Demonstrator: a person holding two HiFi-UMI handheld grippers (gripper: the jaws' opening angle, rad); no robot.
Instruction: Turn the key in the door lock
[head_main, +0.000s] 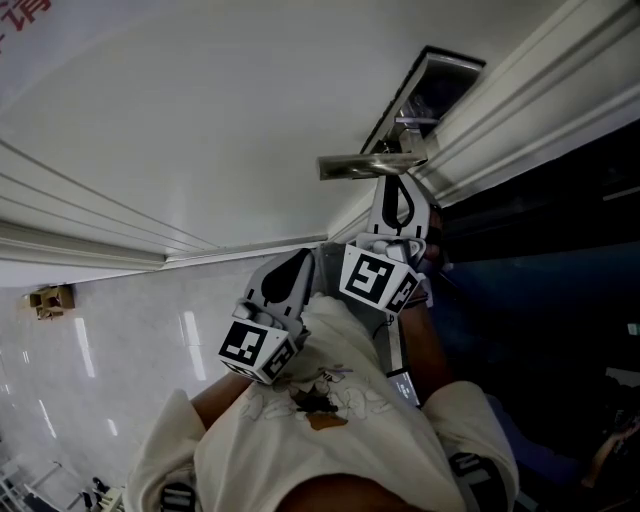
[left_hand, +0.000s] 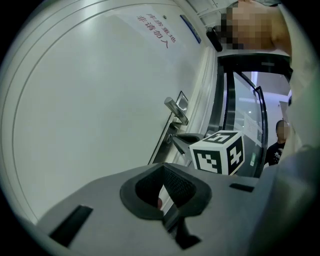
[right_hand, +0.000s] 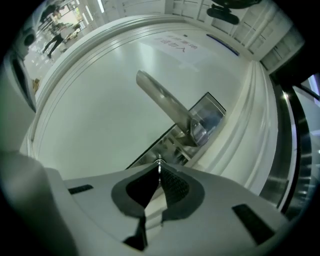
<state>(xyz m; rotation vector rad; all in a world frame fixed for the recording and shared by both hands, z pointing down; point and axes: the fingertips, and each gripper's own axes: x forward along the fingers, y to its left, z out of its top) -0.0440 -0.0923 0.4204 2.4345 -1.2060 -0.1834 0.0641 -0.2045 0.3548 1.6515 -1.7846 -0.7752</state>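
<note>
The white door (head_main: 230, 120) carries a metal lever handle (head_main: 370, 165) on a steel lock plate (head_main: 425, 90). Just under the handle, my right gripper (head_main: 397, 185) reaches level to the lock. In the right gripper view its jaws (right_hand: 159, 167) are shut on a thin metal key (right_hand: 159, 161), whose tip sits in the lock plate (right_hand: 172, 145) below the handle (right_hand: 165, 102). My left gripper (head_main: 306, 256) hangs back from the door, shut and holding nothing (left_hand: 162, 169). From the left gripper view I see the right gripper's marker cube (left_hand: 220, 152) by the lock.
Raised door-frame mouldings (head_main: 520, 110) run along the door's edge, with a dark opening (head_main: 540, 280) beyond them. Pale tiled floor (head_main: 90, 360) lies below, with a small brown object (head_main: 50, 298) on it. A notice with red print (left_hand: 160, 30) is on the door.
</note>
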